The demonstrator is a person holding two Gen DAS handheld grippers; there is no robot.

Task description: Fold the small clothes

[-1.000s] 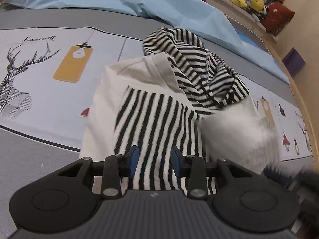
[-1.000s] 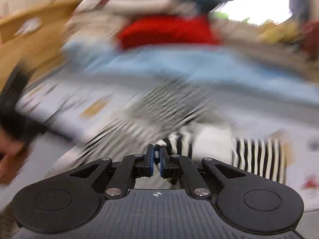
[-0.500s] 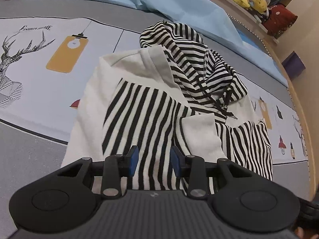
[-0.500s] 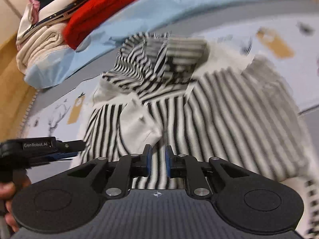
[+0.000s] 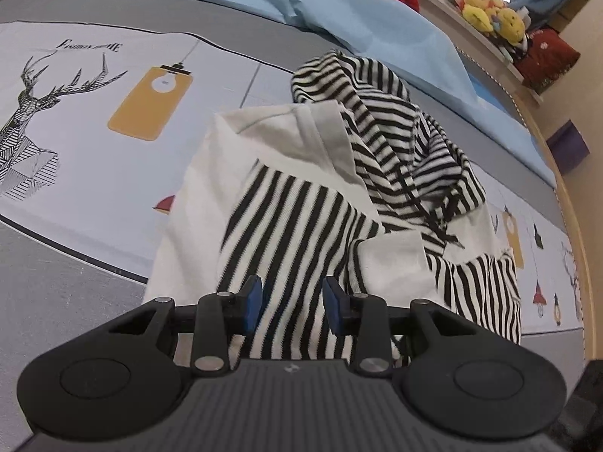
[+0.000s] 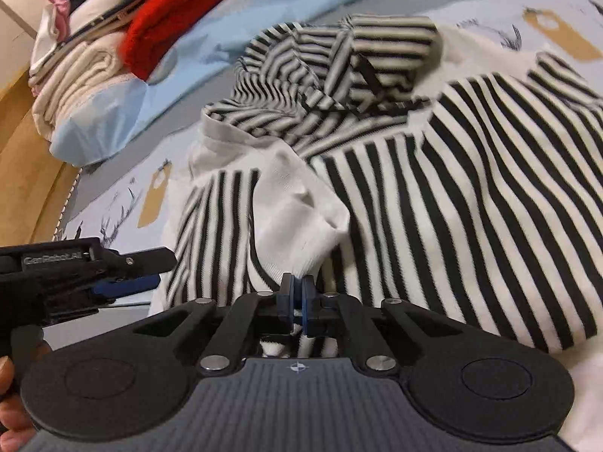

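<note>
A small black-and-white striped hoodie lies on the printed bed sheet, hood at the far end, a white sleeve folded across its front. My left gripper is open, its jaws hovering over the striped hem. In the right wrist view the hoodie fills the middle. My right gripper is shut on the cuff of the white sleeve. The left gripper shows at the left edge of that view.
A light blue blanket lies beyond the hood. A pile of folded clothes with a red garment sits at the bed's far side. Plush toys stand on a shelf. The wooden bed frame curves along the right.
My right gripper swung round over the hoodie, opened a little, then closed on the white sleeve cuff. The sleeve now lies folded across the front. My left gripper stayed open over the hem.
</note>
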